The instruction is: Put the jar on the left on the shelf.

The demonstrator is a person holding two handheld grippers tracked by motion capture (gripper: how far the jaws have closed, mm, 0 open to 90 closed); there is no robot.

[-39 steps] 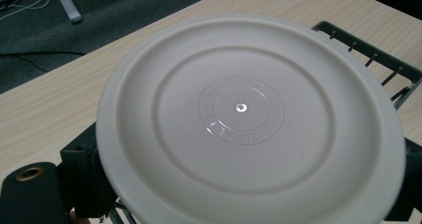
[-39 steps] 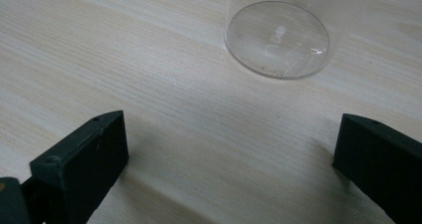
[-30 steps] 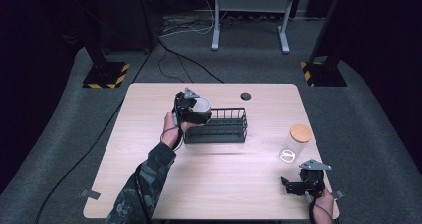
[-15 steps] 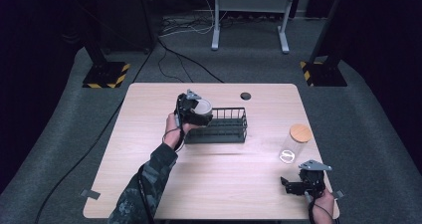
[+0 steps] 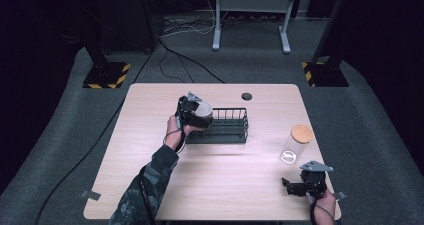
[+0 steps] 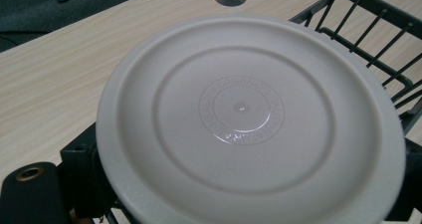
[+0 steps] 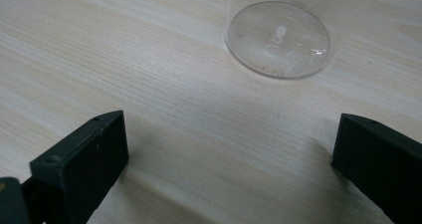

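The table (image 5: 215,185) carried a black wire basket (image 5: 225,127) near its middle, a clear jar (image 5: 294,145) with a wooden lid toward the right, and a round hole (image 5: 246,96) near the far edge.

The basket appeared empty; its floor showed bare through the wires in the high view. The jar stood upright and closed, well apart from the basket, and nothing was visible inside it through the glass base (image 7: 277,39) in the right gripper view.

Step in hand, by judgement: loading the basket. The left tongs (image 5: 192,112) were clamped on a round can with a white lid (image 6: 249,119), held above the basket's left end. In the left gripper view the lid sat just over the near wires (image 6: 368,30), not yet inside. Whether the can touched the rim could not be told.

The next move would call for bringing the can fully over the basket's opening, lowering it between the walls until it rested on the wire floor, then releasing. The can's width looked close to that of the basket, so level alignment would matter.

The right tongs (image 5: 300,185) rested low at the near right corner of the table, jaws wide apart and holding nothing, aimed at the jar just ahead
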